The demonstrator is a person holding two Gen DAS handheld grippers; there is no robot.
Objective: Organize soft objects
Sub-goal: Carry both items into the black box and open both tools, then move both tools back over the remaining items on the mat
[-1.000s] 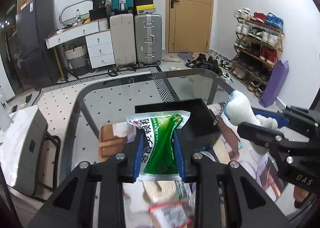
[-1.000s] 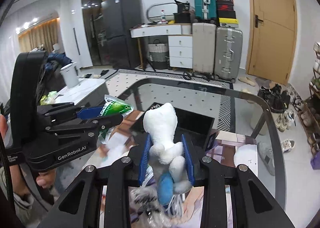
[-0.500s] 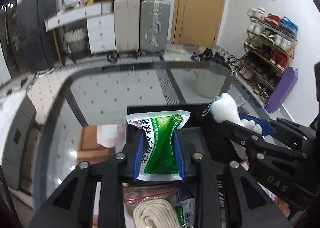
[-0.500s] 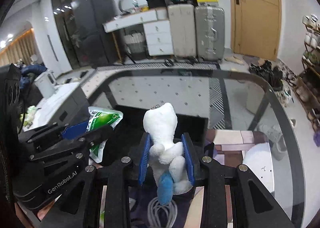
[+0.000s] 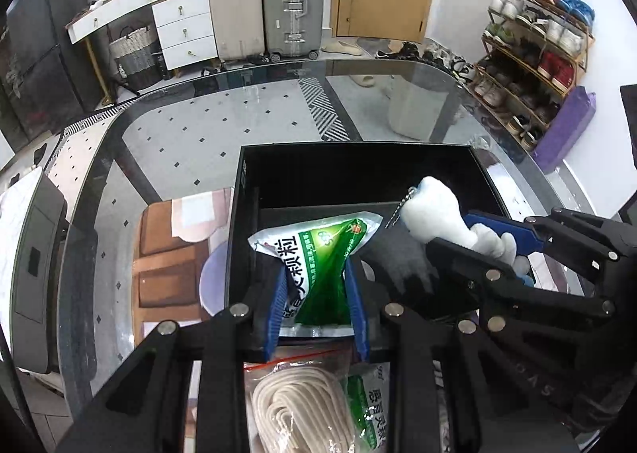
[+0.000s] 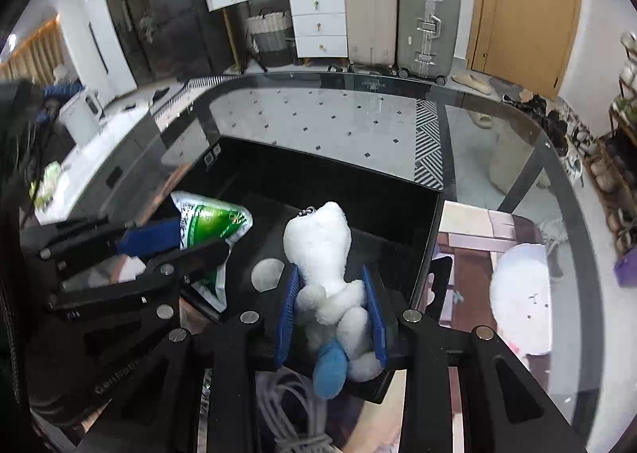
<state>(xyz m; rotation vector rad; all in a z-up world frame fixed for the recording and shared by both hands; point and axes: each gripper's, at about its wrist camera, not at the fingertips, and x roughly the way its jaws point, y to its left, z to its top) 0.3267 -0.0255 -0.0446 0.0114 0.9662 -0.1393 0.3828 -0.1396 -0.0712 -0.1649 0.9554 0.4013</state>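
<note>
Both grippers have dropped toward the box since a second ago: then each hung above the glass table with the box small ahead of it, and now the box fills the middle of each view.

Two grippers show, each clenched on one soft thing. Left gripper point(image 5: 316, 303) grasps one green pouch point(image 5: 318, 270) between its blue pads, the pouch's top fanning out toward 12 o'clock over the box floor. Right gripper point(image 6: 332, 319) grasps one white plush point(image 6: 324, 266) round its body, head up at 12 o'clock with a small chain at its crown, one blue foot hanging at 6 o'clock. In the left view the right gripper and plush enter from 3 o'clock; in the right view the left gripper and pouch sit at 9 o'clock.

One black box point(image 5: 358, 158) stands on the table point(image 5: 99, 182), open-topped, with both held things over its inside. One dark glove point(image 5: 402, 266) lies in the box between pouch and plush.

Nearer than the box, at 6 o'clock in the left view, lie one bagged coil of cream cord point(image 5: 294, 413) and a second green pouch point(image 5: 368, 409) just beside it.
</note>
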